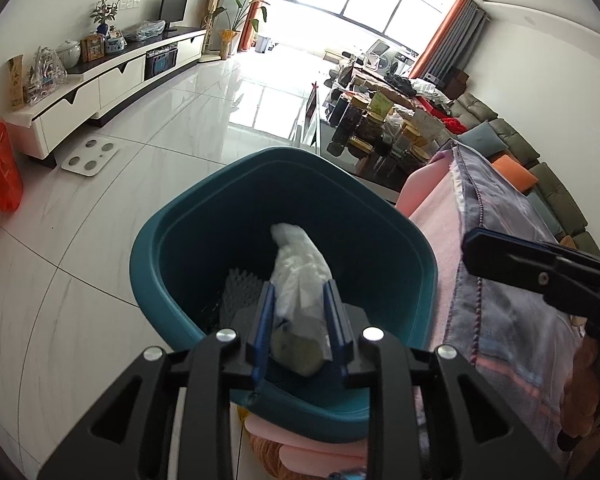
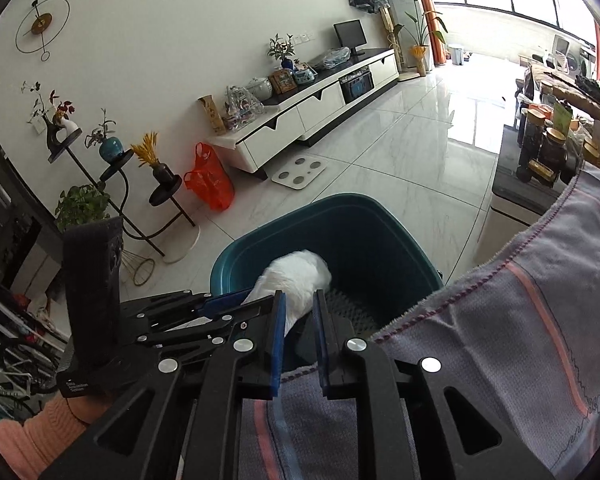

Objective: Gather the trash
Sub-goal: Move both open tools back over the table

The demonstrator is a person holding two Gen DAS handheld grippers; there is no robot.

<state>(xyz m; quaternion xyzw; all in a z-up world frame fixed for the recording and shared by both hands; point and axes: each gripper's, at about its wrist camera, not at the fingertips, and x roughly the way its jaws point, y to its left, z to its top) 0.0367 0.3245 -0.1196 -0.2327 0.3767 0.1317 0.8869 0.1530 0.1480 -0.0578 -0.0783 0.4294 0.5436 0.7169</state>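
My left gripper (image 1: pixel 299 304) pinches a crumpled white tissue wad (image 1: pixel 300 272) over the teal bin (image 1: pixel 148 248); a mesh sleeve (image 1: pixel 238 290) lies inside; my right gripper (image 2: pixel 299 308) stands slightly spread, holding nothing.

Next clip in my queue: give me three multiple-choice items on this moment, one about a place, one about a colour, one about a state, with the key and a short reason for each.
1. Where is the white wad of trash held by the left claw?
A. Over the open bin
B. On the TV cabinet
C. On the floor scale

2. What colour is the bin?
A. Red
B. Teal
C. Yellow

3. What is the state of the right claw?
A. Shut on a bottle
C. Shut on the blanket
B. Open, holding nothing

Key:
1 A: the left claw grips the white wad with its tip hanging above the inside of the bin.
2 B: the bin's rim and walls show teal in both views.
3 B: the right claw shows a clear gap between its fingers, nothing pinched, above the striped blanket.
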